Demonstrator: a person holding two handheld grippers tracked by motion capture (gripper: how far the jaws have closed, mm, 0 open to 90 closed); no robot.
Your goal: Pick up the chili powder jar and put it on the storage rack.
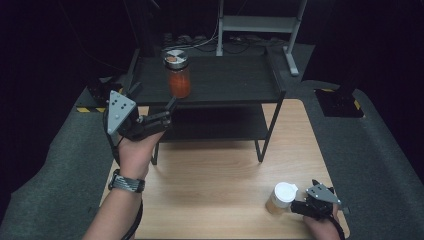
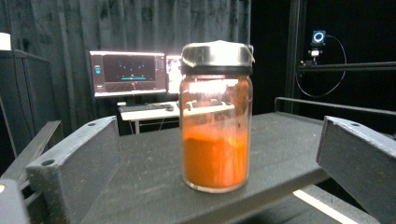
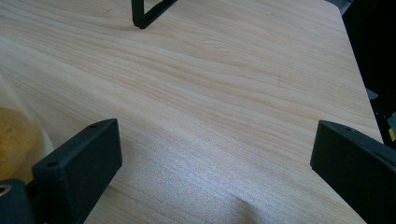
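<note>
Left tool spread wide, empty, aimed at the clear glass jar of orange powder with grey metal lid, upright just ahead between the jaws' lines, near the front edge of the black metal shelf. Long axis vertical; left hand clearly nearer. Likely a straight push forward, open room on both flanks. Right tool wide too, empty, low over the pale wooden counter, white-lidded tan jar just beside its left jaw.
</note>
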